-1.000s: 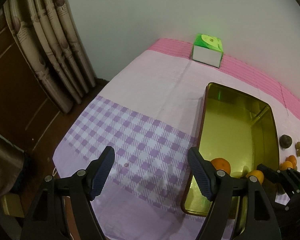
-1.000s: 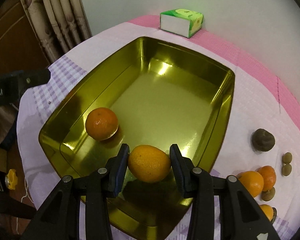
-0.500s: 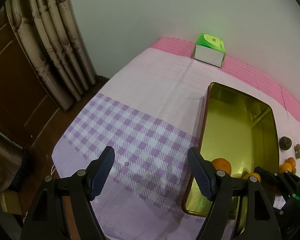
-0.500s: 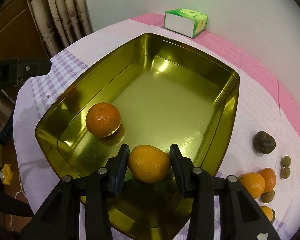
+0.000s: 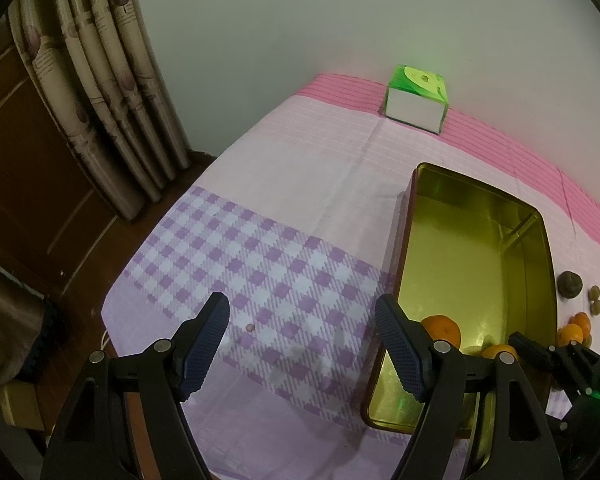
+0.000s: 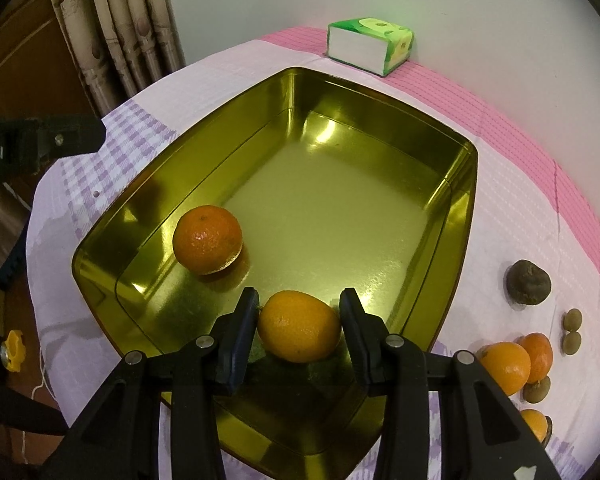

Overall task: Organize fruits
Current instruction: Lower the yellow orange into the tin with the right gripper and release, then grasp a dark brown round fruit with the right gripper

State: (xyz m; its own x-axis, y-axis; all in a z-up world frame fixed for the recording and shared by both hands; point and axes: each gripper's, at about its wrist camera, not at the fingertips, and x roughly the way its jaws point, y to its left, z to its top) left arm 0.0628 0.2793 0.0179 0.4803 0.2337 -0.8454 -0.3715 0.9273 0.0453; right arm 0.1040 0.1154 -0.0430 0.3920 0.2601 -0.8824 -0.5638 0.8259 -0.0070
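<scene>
Left wrist view: left claw [image 5: 302,346] wide, nothing between pads, hanging over purple-checked cloth [image 5: 268,272] on surface. Gold tin [image 5: 404,240] to right, tangerine [image 5: 442,328] at near end. Green tissue box [image 5: 417,100] far, by wall.

Right wrist view: right claw [image 6: 299,326] narrow, pads against pale orange [image 6: 299,326], held over near end of tin [image 6: 456,216]. Tangerine [image 6: 207,239] on tin floor, left. Loose fruit [image 6: 504,366] outside tin, right; dark wrinkled fruit [image 6: 528,282] farther.
</scene>
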